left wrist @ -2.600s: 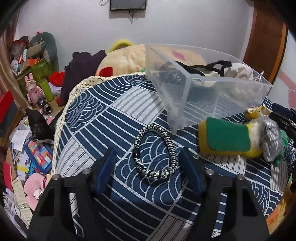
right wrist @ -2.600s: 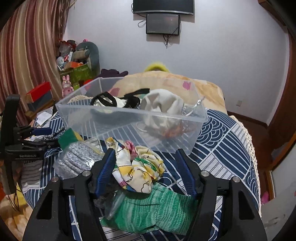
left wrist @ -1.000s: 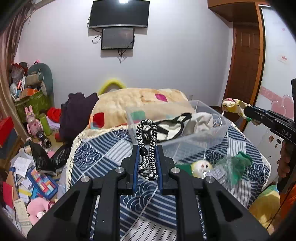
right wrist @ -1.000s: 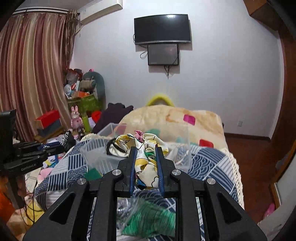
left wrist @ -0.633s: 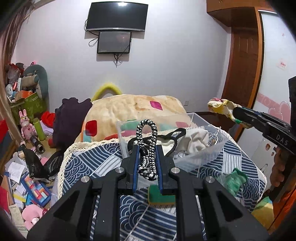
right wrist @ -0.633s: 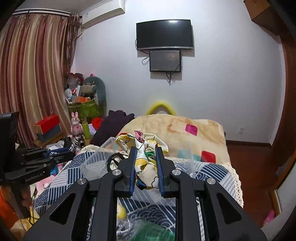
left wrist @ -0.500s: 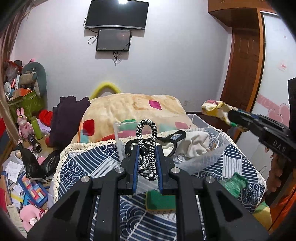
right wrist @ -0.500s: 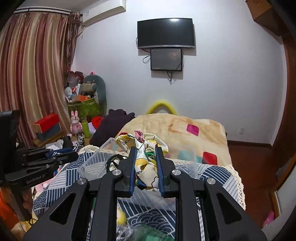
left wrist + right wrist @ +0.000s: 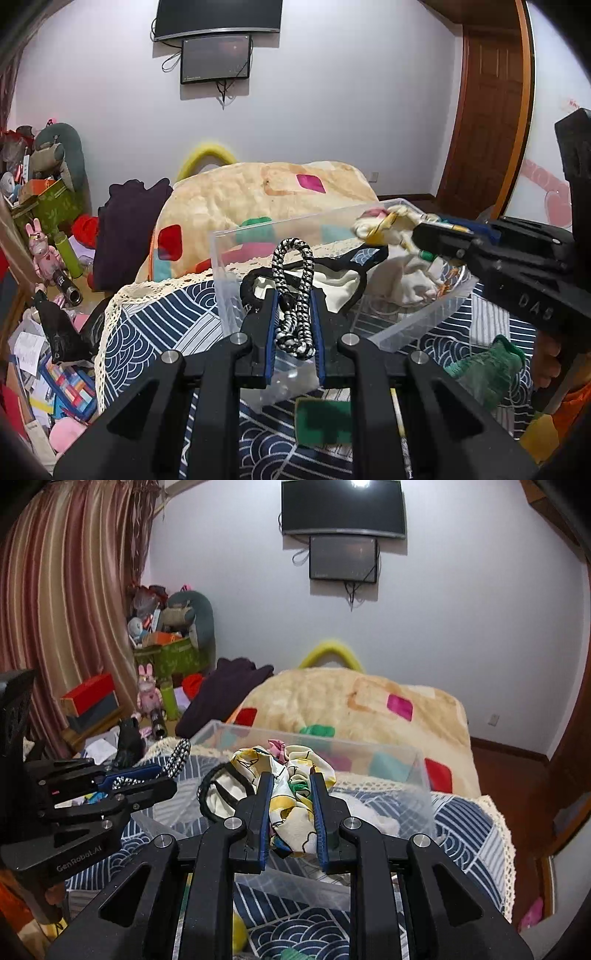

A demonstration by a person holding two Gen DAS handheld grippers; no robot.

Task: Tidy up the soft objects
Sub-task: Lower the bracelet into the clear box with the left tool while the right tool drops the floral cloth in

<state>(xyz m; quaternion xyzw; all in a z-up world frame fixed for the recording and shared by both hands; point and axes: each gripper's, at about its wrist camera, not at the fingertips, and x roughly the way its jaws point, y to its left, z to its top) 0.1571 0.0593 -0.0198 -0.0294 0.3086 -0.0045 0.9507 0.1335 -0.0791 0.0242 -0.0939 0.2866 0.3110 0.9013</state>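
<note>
My left gripper [image 9: 293,295] is shut on a black-and-white braided cord loop [image 9: 293,288], held just above the near left corner of the clear plastic bin [image 9: 236,291]. My right gripper [image 9: 291,779] is shut on a yellow and white patterned cloth [image 9: 291,775] and hangs over the bin's [image 9: 317,738] middle. The left wrist view shows the right gripper [image 9: 421,230] with the patterned cloth [image 9: 388,225] coming in from the right above the bin. In the bin lie a cream cloth with black straps [image 9: 343,280] and a white cloth [image 9: 406,277].
The bin stands on a blue and white patterned cover [image 9: 166,317] with a lace edge. A green sponge [image 9: 323,421] and a green knitted cloth [image 9: 487,369] lie in front of the bin. A cream blanket [image 9: 258,195] lies behind it. Toys and papers clutter the floor at left [image 9: 44,332].
Both grippers, each still shut on its item, moved forward toward the bin; the bin looms larger and the right gripper's cloth now hangs over its opening.
</note>
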